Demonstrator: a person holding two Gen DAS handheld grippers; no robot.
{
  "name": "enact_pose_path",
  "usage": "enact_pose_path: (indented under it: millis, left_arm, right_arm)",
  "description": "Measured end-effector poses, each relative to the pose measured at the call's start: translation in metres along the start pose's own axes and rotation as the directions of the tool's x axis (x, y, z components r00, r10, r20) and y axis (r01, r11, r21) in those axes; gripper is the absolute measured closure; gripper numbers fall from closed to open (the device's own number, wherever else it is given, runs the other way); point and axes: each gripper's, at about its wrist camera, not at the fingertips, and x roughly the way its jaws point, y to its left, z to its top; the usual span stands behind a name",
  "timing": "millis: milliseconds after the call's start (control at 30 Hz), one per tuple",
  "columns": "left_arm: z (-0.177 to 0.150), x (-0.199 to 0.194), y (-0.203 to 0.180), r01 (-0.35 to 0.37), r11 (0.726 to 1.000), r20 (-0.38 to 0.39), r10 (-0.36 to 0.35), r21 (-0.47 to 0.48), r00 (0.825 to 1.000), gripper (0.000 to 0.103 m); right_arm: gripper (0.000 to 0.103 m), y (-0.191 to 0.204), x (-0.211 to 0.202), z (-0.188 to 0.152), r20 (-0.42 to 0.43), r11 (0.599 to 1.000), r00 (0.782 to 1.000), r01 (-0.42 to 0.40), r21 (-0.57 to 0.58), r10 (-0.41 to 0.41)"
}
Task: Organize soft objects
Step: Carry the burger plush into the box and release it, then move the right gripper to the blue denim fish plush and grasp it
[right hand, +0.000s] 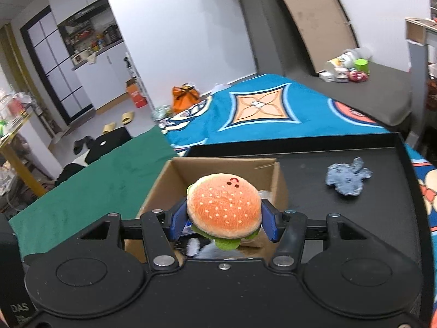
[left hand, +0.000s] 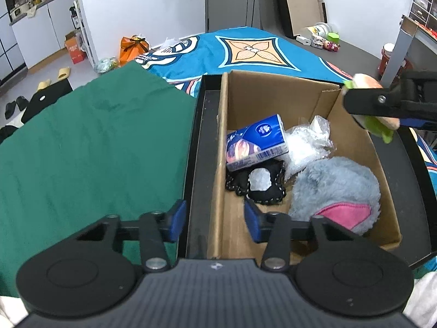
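Brown cardboard makes the box (left hand: 275,101), and its near end is cut off behind the left gripper (left hand: 214,220), so part of the floor inside is hidden. In the right wrist view most of the box sits behind the burger toy (right hand: 224,207), and only scraps of the things inside peek out under it. The box stands in a black tray (right hand: 314,169). Inside the box lie a blue tissue pack (left hand: 255,142), a crinkly clear plastic bag (left hand: 308,145), a black cloth piece (left hand: 259,184) with a pale patch in the middle, and a fluffy grey plush (left hand: 338,186) with a pink ear. A small blue cloth toy (right hand: 348,179) lies alone on the tray. The burger toy is round and orange with little seed dots (and a tiny red face on top), with green felt below. The right gripper (right hand: 224,220) squeezes it between its blue pads, over the box. The left gripper's fingers are partly apart and hold nothing; the box wall stands between them.
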Motion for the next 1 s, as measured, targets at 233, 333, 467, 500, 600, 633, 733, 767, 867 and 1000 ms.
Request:
enact_pose_path:
  millis: [233, 333, 467, 500, 600, 633, 733, 767, 867, 1000]
  left_arm:
    - [-0.007, 0.002, 0.007, 0.042, 0.999, -0.011, -0.042, -0.035, 0.999, 0.093]
    - [-0.008, -0.001, 0.005, 0.043, 0.999, -0.002, -0.043, -0.031, 0.999, 0.093]
    - [-0.008, -0.001, 0.006, 0.04, 0.999, 0.002, -0.04, -0.034, 0.999, 0.093]
    - [-0.008, -0.002, 0.006, 0.039, 0.999, 0.007, -0.039, -0.035, 0.999, 0.093]
    - [-0.006, -0.004, 0.004, 0.028, 0.999, 0.017, -0.027, -0.032, 0.999, 0.093]
    - [-0.005, -0.004, 0.004, 0.026, 0.999, 0.017, -0.026, -0.033, 1.0, 0.093]
    - [-0.002, -0.004, -0.001, 0.003, 1.0, 0.021, -0.002, -0.018, 1.0, 0.092]
    - [-0.001, -0.004, -0.002, -0.003, 1.0, 0.021, 0.003, -0.015, 1.0, 0.092]
    - [0.001, -0.003, -0.005, -0.01, 1.0, 0.018, 0.01, -0.011, 1.0, 0.09]
    - [0.006, -0.001, -0.008, -0.025, 1.0, 0.015, 0.026, -0.015, 1.0, 0.089]
  right_arm:
    - [0.037, 0.008, 0.001, -0.002, -0.032, 0.992, 0.994, -0.102, 0.07, 0.105]
    - [0.036, 0.007, 0.0, -0.004, -0.037, 0.995, 0.996, -0.075, 0.062, 0.077]
    - [0.036, -0.003, -0.003, -0.005, -0.037, 0.997, 0.998, -0.043, 0.072, 0.045]
    - [0.036, -0.005, -0.003, -0.004, -0.036, 0.997, 0.999, -0.035, 0.07, 0.037]
    - [0.036, -0.012, -0.005, -0.006, -0.033, 0.997, 0.999, -0.014, 0.075, 0.016]
    - [0.036, -0.015, -0.006, -0.007, -0.033, 0.997, 0.999, -0.005, 0.078, 0.008]
    - [0.036, -0.022, -0.008, -0.009, -0.03, 0.997, 0.999, 0.012, 0.08, -0.01]
    - [0.036, -0.025, -0.009, -0.009, -0.029, 0.997, 0.999, 0.02, 0.08, -0.017]
    - [0.036, -0.034, -0.01, -0.009, -0.025, 0.996, 0.999, 0.038, 0.08, -0.036]
    - [0.036, -0.049, -0.009, -0.007, -0.016, 0.994, 0.998, 0.066, 0.088, -0.065]
